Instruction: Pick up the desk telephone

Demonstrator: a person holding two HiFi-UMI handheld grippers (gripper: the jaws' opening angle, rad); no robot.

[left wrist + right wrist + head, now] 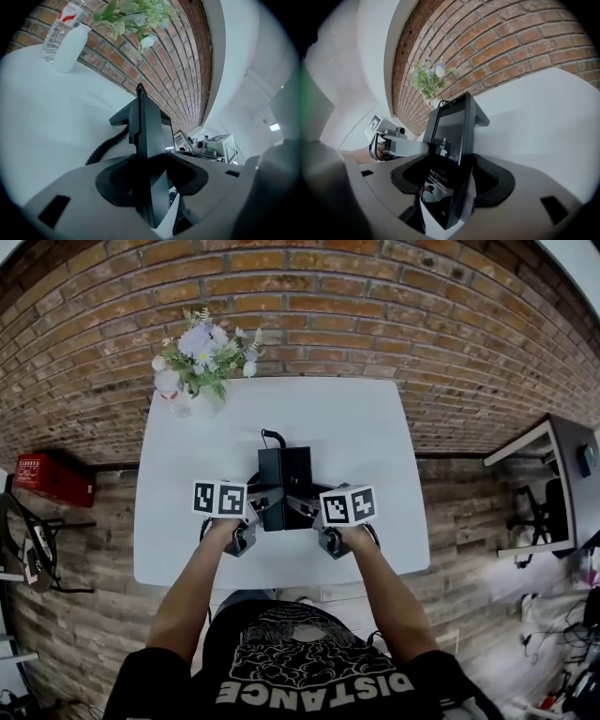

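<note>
A black desk telephone (284, 486) stands in the middle of the white table (356, 427), its cord (272, 435) curling out at the back. My left gripper (264, 507) is at the phone's left side and my right gripper (302, 509) at its right side. In the left gripper view the phone's thin edge (147, 140) fills the gap of my left gripper (152, 187), both jaws against it. In the right gripper view the phone's glossy face (452, 140) sits the same way in my right gripper (447, 187), with the left gripper (393, 145) reaching in from the far side.
A white vase with flowers (202, 357) and a clear water bottle (169, 395) stand at the table's far left corner, against the brick wall. On the floor to the left is a red box (52, 476); a desk (562, 474) stands to the right.
</note>
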